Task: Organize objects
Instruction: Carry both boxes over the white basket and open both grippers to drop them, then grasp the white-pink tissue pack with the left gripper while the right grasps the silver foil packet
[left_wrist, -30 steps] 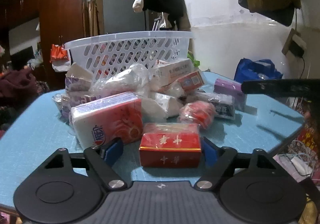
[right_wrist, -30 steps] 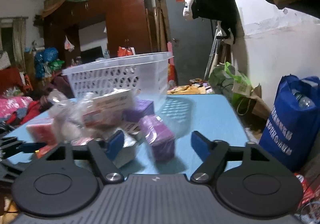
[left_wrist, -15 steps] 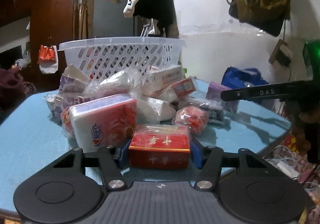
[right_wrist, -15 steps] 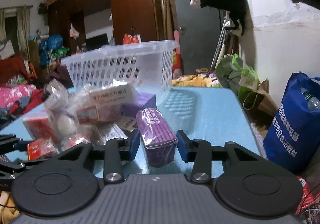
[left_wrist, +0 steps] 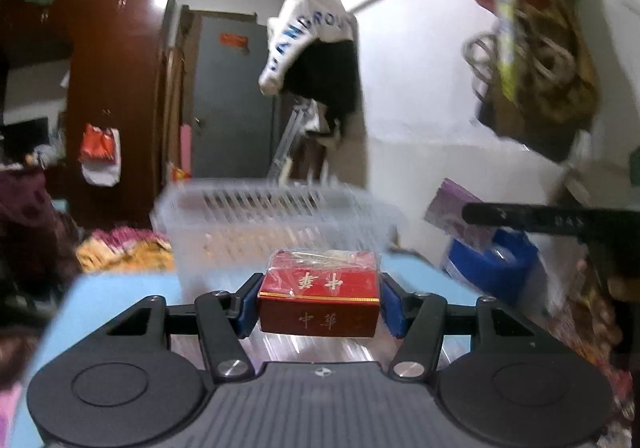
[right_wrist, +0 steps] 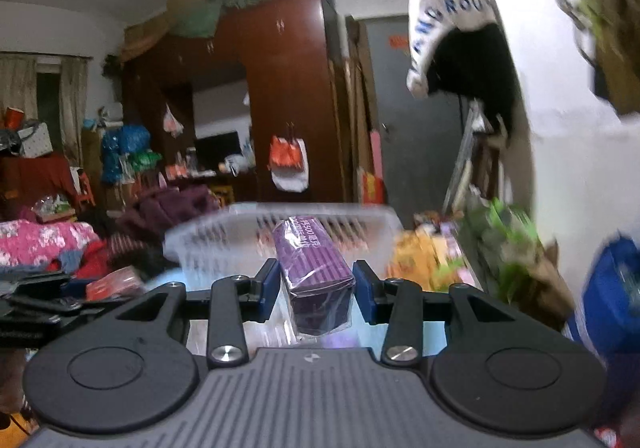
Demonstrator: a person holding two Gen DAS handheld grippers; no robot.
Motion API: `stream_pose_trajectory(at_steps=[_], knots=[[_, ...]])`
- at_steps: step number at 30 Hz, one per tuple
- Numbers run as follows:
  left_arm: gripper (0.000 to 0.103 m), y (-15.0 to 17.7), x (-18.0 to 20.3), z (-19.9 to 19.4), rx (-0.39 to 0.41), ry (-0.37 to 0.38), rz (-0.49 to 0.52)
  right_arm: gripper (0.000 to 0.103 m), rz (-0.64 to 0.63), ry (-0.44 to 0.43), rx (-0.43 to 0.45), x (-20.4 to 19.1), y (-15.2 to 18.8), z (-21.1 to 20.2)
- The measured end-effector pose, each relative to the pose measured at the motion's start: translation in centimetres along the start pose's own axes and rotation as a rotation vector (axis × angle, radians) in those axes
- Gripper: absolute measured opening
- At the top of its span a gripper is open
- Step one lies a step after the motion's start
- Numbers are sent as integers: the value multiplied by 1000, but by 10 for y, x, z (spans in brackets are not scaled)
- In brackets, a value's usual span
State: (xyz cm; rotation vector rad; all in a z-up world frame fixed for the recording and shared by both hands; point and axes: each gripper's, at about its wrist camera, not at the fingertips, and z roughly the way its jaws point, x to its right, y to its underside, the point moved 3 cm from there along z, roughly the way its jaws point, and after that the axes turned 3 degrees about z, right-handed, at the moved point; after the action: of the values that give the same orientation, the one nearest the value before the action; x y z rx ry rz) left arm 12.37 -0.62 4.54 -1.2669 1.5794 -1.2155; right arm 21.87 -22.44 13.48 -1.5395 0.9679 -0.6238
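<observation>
Left tongs [left_wrist: 319,302]: my blue pads are clenched on the two short ends of a red rectangular cardboard box with gold Chinese characters and clear wrap [left_wrist: 319,298]; I hold it level, lifted off the light blue table [left_wrist: 116,290]
Right tongs [right_wrist: 314,294]: my blue pads press both long sides of a purple rectangular box in clear film [right_wrist: 314,274]; it points lengthwise away from me and is raised above the table
White slotted plastic basket [left_wrist: 276,216]: it stands on the table straight ahead of the red box, blurred by motion; in the right wrist view the same basket [right_wrist: 224,238] lies just behind the purple box
Red box seen from my right: it shows low at the left [right_wrist: 114,282], beside the dark frame of my other tool
Purple box seen from my left: it sits at the right [left_wrist: 454,214], above the table edge, under a black bar
Blue bag [left_wrist: 496,264]: off the table's right edge, on the far side
Background: dark brown wooden wardrobe [left_wrist: 116,108] at the left, grey door [left_wrist: 230,104] beside it, white and black garment with blue letters [left_wrist: 312,48] hanging against the white wall
</observation>
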Motion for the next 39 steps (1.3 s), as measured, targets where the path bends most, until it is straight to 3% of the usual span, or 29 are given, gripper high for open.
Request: stream_pose_trajectory(at_steps=[3, 5, 10, 15, 16, 17, 19, 20, 21, 23, 26, 28, 29, 30, 33, 37, 39], knots=[[62, -46, -25, 45, -42, -41, -37, 44, -72, 64, -50, -17, -28, 55], [62, -65, -41, 81, -98, -67, -68, 44, -68, 67, -128, -16, -37, 97], [62, -65, -67, 147, -244, -133, -134, 44, -46, 73, -255, -7, -32, 155], [63, -58, -72, 155, -255, -126, -137, 45, -45, 47, -271, -10, -25, 159], [67, -58, -71, 155, -244, -125, -128, 48, -54, 49, -270, -11, -24, 158], [79, -59, -72, 153, -230, -121, -119, 54, -65, 60, -258, -14, -25, 153], [95, -62, -70, 138, -160, -116, -103, 91, -72, 71, -186, -16, -29, 129], [99, -59, -68, 126, -125, -117, -94, 100, -62, 59, -136, -14, -30, 113], [101, -59, -66, 115, -96, -110, -89, 103, -51, 39, -89, -13, -29, 94], [103, -54, -58, 88, -29, -72, -85, 103, -26, -4, -56, -7, -15, 58], [103, -24, -49, 52, -37, -10, -98, 103, 23, -27, -40, 9, 30, 11], [103, 6, -37, 25, -18, -7, -86, 103, 17, -23, -66, 18, 65, -10], [103, 22, -29, 13, -12, -2, -78, 101, 12, -19, -75, 21, 81, -16], [103, 35, -24, 3, -10, 7, -79, 92, 21, -9, -90, 26, 97, -22], [103, 70, -14, -15, -9, 20, -110, 74, 63, -26, -145, 30, 119, -23], [103, 85, -12, -6, -55, 3, -104, 74, 7, -38, -221, 22, 127, -2], [103, 86, -13, -2, -69, -6, -106, 72, 20, -85, -234, 17, 127, 3]])
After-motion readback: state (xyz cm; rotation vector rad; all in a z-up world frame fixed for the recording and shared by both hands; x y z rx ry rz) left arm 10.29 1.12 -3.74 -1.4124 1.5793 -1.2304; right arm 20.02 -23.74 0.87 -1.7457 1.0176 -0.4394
